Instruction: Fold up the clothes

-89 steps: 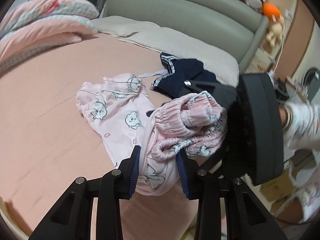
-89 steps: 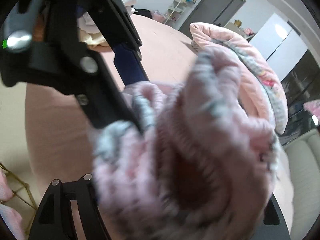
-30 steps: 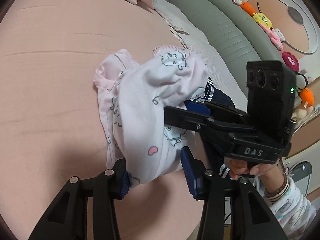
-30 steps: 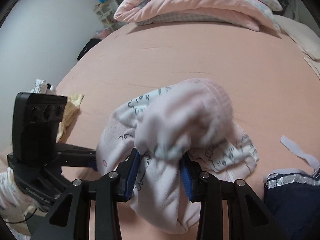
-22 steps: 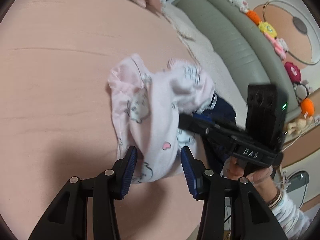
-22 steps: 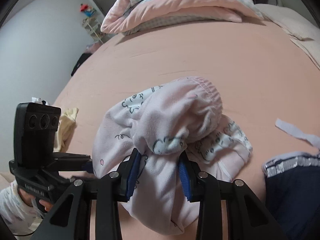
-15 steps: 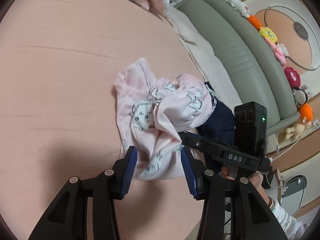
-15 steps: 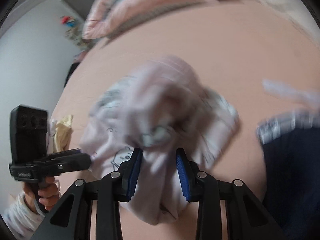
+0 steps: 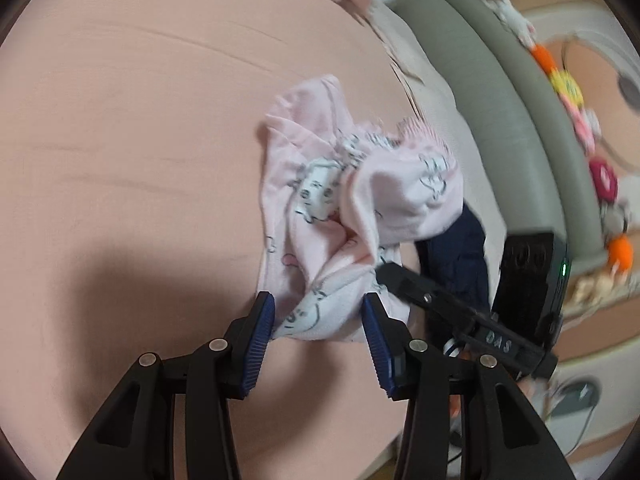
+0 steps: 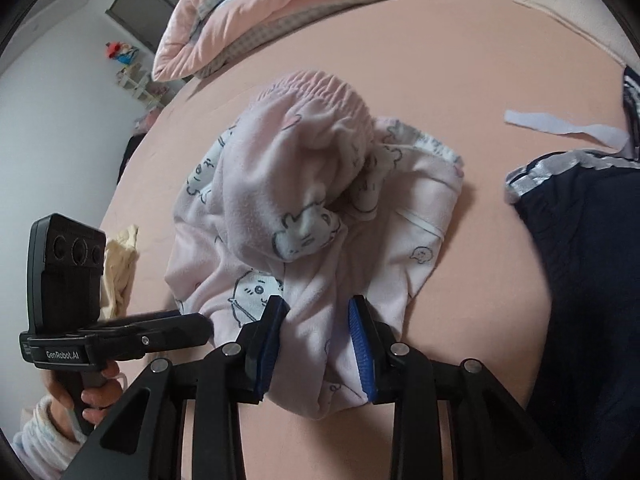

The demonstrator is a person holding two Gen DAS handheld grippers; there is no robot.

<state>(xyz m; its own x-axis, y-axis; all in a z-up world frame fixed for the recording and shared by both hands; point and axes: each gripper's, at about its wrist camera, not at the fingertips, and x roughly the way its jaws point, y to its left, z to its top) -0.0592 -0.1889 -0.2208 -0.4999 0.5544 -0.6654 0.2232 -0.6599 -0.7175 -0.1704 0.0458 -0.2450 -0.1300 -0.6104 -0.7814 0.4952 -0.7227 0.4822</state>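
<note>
Both grippers are engaged on the same garment: the right gripper is clamped on a bunched lower edge of the pink pyjama garment, blue pads pressing fabric from either side; its jaws narrowed somewhat within the last second with cloth between them. In the left wrist view the left gripper has the garment's near hem between its pads, the left pad touching cloth; whether the right pad presses it I cannot tell. The garment lies crumpled at centre frame on the pink bed sheet, its elastic waistband humped at the top of the heap. A navy garment lies just beside it at the right edge, a folded duvet at upper centre. Judged handling: light, soft, limp fleece-like cloth that sags and bunches, non-fragile. Hold is best taken at two separated corners of the waistband or hem, so the piece can be spread flat before folding.
</note>
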